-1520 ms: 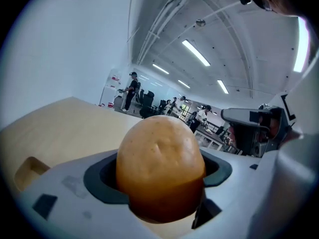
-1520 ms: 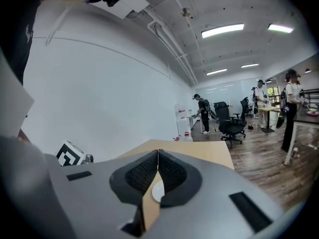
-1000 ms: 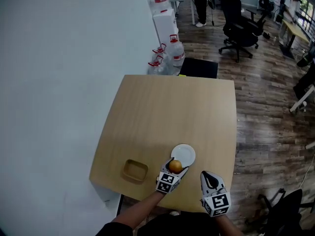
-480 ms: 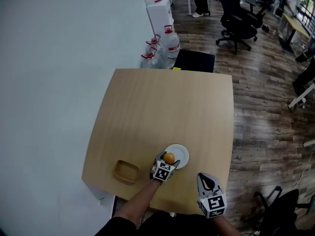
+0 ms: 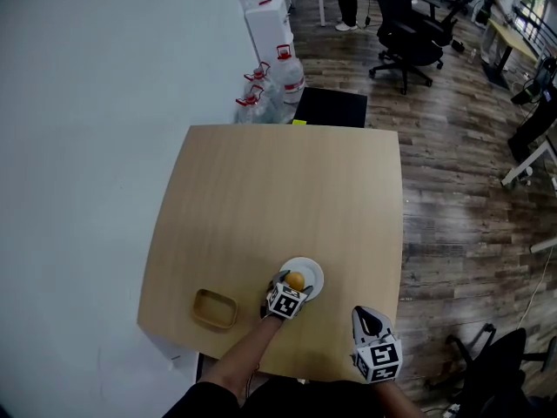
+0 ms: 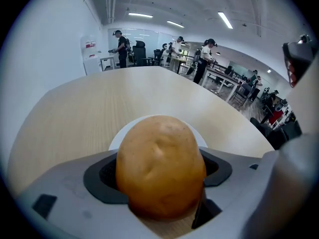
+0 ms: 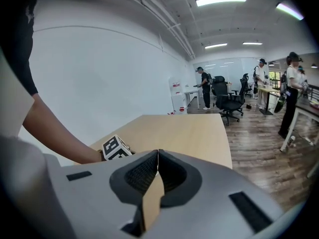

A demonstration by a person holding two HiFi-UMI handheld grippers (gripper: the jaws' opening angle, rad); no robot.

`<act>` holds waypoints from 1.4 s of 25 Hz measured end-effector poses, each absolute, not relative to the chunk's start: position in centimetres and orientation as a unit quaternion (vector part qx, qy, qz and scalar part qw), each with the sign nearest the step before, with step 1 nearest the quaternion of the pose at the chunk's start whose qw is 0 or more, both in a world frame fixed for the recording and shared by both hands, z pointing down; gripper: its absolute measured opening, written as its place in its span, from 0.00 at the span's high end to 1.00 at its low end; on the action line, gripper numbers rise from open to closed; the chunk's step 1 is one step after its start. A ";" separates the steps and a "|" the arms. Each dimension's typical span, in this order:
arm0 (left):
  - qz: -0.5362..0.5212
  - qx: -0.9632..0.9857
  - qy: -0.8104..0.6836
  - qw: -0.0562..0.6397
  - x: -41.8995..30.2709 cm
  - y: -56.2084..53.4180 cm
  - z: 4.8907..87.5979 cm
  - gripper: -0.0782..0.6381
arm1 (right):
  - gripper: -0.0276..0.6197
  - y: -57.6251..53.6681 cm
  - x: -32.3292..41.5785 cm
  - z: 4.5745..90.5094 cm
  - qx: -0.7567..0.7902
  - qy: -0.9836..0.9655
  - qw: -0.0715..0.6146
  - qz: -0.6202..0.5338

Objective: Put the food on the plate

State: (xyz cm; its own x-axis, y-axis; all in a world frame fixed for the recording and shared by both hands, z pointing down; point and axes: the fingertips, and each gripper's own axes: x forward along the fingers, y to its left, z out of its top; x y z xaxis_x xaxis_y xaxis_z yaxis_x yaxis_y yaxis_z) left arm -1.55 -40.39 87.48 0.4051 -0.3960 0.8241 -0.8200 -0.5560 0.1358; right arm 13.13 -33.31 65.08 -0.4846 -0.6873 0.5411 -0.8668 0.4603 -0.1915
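Left gripper view shows the left gripper point(image 6: 160, 179) clamping a firm, probably slippery potato point(image 6: 159, 156) across its middle, at the plate point(image 6: 117, 137) rim.

Seemingly an open office — swivel chairs point(image 5: 407, 40), water jugs point(image 5: 288, 72), wood floor point(image 5: 461, 181).

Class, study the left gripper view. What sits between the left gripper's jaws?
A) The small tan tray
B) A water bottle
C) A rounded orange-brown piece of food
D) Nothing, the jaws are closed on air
C: the left gripper has its jaws pressed against both sides of the orange-brown food, and the white plate shows just behind it.
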 end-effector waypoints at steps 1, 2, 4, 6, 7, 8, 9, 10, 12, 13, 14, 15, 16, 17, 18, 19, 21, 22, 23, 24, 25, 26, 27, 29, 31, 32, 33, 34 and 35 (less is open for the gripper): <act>0.392 0.791 -0.384 0.271 -1.6 -40.5 87.5 0.40 | 0.86 -33.2 13.1 65.1 0.467 -0.831 0.200 0.227; 0.395 0.790 -0.384 0.270 -1.6 -40.6 87.5 0.40 | 0.86 -33.1 13.0 65.1 0.465 -0.832 0.201 0.227; 0.398 0.788 -0.386 0.268 -1.5 -40.6 87.6 0.40 | 0.86 -32.8 12.6 65.0 0.457 -0.836 0.200 0.227; 0.400 0.787 -0.389 0.264 -1.6 -40.7 87.6 0.39 | 0.86 -32.5 12.1 64.8 0.447 -0.843 0.197 0.226; 0.403 0.786 -0.392 0.257 -1.6 -40.7 87.6 0.39 | 0.86 -32.4 12.0 64.8 0.443 -0.845 0.196 0.225; 0.408 0.786 -0.393 0.248 -1.7 -40.8 87.6 0.38 | 0.86 -32.2 11.9 64.8 0.441 -0.847 0.195 0.226; 0.414 0.786 -0.393 0.237 -1.7 -40.8 87.6 0.37 | 0.86 -32.1 11.9 64.9 0.439 -0.847 0.195 0.226; 0.419 0.787 -0.392 0.227 -1.6 -40.8 87.6 0.37 | 0.86 -31.9 12.0 64.9 0.439 -0.847 0.196 0.227; 0.430 0.790 -0.384 0.207 -1.4 -40.8 87.4 0.37 | 0.86 -31.5 12.1 64.8 0.437 -0.848 0.197 0.226; 0.436 0.792 -0.380 0.196 -1.3 -40.9 87.3 0.37 | 0.86 -31.4 12.1 64.8 0.437 -0.848 0.198 0.225; 0.439 0.794 -0.377 0.187 -1.2 -41.0 87.2 0.37 | 0.86 -31.3 12.1 64.8 0.437 -0.848 0.199 0.224; 0.440 0.795 -0.377 0.181 -1.3 -41.1 87.1 0.37 | 0.86 -31.3 12.2 64.7 0.437 -0.848 0.199 0.222; 0.439 0.795 -0.379 0.178 -1.3 -41.2 87.0 0.37 | 0.86 -31.2 12.2 64.7 0.438 -0.848 0.199 0.221; 0.436 0.795 -0.383 0.178 -1.5 -41.4 86.9 0.37 | 0.86 -31.2 12.3 64.8 0.439 -0.848 0.199 0.220; 0.429 0.794 -0.390 0.184 -1.7 -41.6 86.7 0.37 | 0.86 -31.2 12.3 64.8 0.439 -0.848 0.198 0.220; 0.417 0.793 -0.398 0.196 -1.8 -41.8 86.5 0.37 | 0.86 -31.3 12.4 64.8 0.438 -0.849 0.196 0.220; 0.382 0.791 -0.416 0.234 -1.9 -42.3 85.4 0.37 | 0.86 -31.4 12.5 64.5 0.432 -0.853 0.191 0.221; 0.364 0.791 -0.423 0.249 -1.8 -42.5 84.7 0.37 | 0.86 -31.3 12.5 64.3 0.430 -0.855 0.190 0.220; 0.350 0.793 -0.428 0.257 -1.9 -42.5 83.9 0.37 | 0.86 -31.3 12.5 64.0 0.430 -0.856 0.189 0.217; 0.339 0.795 -0.431 0.259 -2.0 -42.5 83.3 0.37 | 0.86 -31.3 12.4 63.7 0.431 -0.856 0.190 0.213; 0.330 0.798 -0.433 0.259 -2.1 -42.4 82.7 0.37 | 0.86 -31.3 12.4 63.4 0.434 -0.856 0.189 0.208; 0.320 0.801 -0.434 0.261 -2.2 -42.3 81.9 0.37 | 0.86 -31.4 12.4 63.1 0.438 -0.855 0.187 0.204; 0.308 0.805 -0.434 0.264 -2.1 -42.0 80.9 0.37 | 0.86 -31.5 12.4 62.7 0.445 -0.854 0.184 0.200; 0.277 0.815 -0.433 0.267 -1.8 -41.0 78.2 0.37 | 0.86 -31.6 12.5 61.8 0.458 -0.850 0.177 0.193; 0.250 0.826 -0.433 0.258 -1.7 -39.3 75.5 0.37 | 0.86 -31.1 12.5 61.1 0.465 -0.848 0.174 0.185; 0.237 0.832 -0.434 0.252 -1.7 -38.3 74.2 0.37 | 0.86 -30.6 12.3 60.8 0.466 -0.848 0.173 0.183; 0.223 0.836 -0.435 0.247 -1.9 -37.3 73.0 0.37 | 0.86 -30.0 12.1 60.3 0.465 -0.849 0.171 0.183; 0.209 0.839 -0.439 0.244 -2.1 -36.3 71.8 0.37 | 0.86 -29.4 11.8 59.8 0.464 -0.851 0.166 0.183; 0.194 0.840 -0.445 0.243 -2.5 -35.2 70.8 0.37 | 0.86 -28.7 11.5 59.1 0.464 -0.852 0.159 0.183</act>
State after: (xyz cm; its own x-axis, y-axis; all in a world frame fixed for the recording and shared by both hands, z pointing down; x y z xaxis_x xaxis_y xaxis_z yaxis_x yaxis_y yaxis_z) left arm -2.47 -35.20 70.78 0.5285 -0.6534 0.5420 -0.8418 -0.4862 0.2347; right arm 11.51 -28.70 59.10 -0.5186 -0.7326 0.4408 -0.8489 0.5028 -0.1632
